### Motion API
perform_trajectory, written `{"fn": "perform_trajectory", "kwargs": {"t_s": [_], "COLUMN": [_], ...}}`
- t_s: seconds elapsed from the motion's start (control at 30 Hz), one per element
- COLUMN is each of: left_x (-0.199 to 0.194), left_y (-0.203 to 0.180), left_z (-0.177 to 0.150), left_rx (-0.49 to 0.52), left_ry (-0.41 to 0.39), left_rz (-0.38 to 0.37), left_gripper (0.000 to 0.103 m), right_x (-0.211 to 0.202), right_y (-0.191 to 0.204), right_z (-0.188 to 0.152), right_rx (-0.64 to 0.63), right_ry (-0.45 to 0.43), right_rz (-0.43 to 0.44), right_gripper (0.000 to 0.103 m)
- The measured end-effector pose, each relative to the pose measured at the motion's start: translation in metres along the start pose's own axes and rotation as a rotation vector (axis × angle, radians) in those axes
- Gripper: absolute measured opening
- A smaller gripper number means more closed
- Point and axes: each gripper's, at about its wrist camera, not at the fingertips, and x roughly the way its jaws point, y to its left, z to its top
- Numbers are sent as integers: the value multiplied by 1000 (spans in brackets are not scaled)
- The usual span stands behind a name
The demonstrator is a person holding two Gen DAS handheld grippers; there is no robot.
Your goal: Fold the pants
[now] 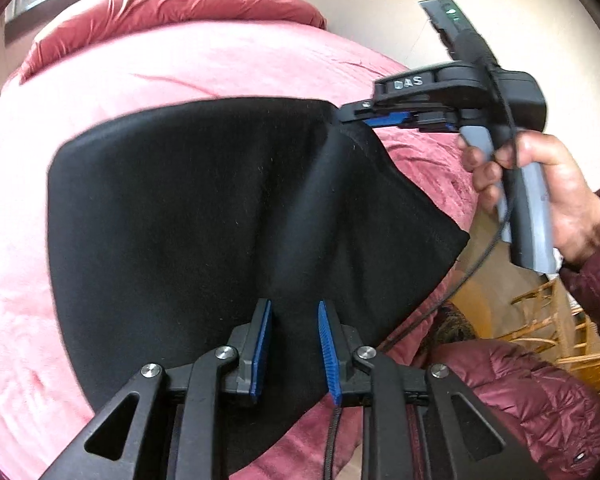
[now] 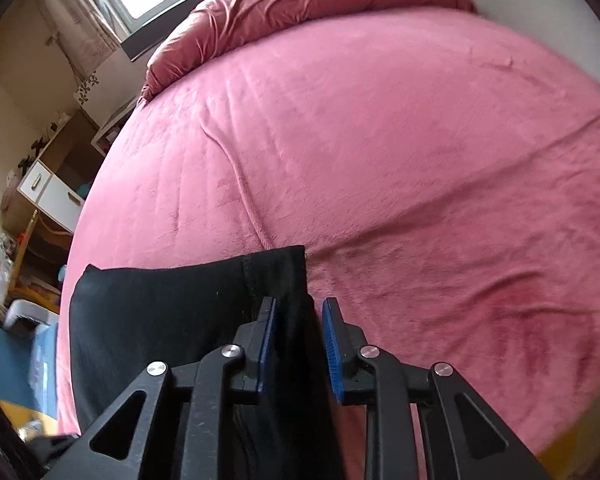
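Two grippers were seen at the black pants [image 1: 204, 220], which were held up above the pink bed [image 1: 220, 68]. The right gripper [image 1: 350, 114] was clamped on one upper corner of the cloth (its pads nearly hidden by it). The left gripper [image 1: 292, 344] stood with its fingers [image 1: 260, 344] apart, cloth lying between them; whether that cloth was pinched could not be told. For a clean fold, both corners would best be kept level and taut before being lowered onto the bed.
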Motion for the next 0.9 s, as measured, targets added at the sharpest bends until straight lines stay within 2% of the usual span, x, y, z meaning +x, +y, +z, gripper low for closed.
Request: {"fn": "perform_trajectory", "kwargs": {"t_s": [0.17,0.3,0.47,0.63,0.8,0.9], "left_x": [-11,-20,-30,-34,-41,-49], "left_y": [1,8,18,29,46,68], "left_z": [0,-2,-3,-6,-3,3], "left_rx": [-5,-25,-60,-100,-130,-187], "left_ry": [-26,-46,-61,-72,-81,-98], "left_rz": [45,71,102,129,153,149], "left_gripper": [24,24,24,24,24,25], "right_x": [-30,-43,-37,-27,-23,-26], "right_y": [12,26,47,55,52,49], "right_z": [-10,-24,-42,-52,-52,-48], "right_rx": [-43,-76,-113,-127,-121,-101], "right_ry": [-48,-45,-17,8,10,-8], "right_rz": [5,40,68,52,26,15], "right_gripper": [24,24,24,24,24,24]}}
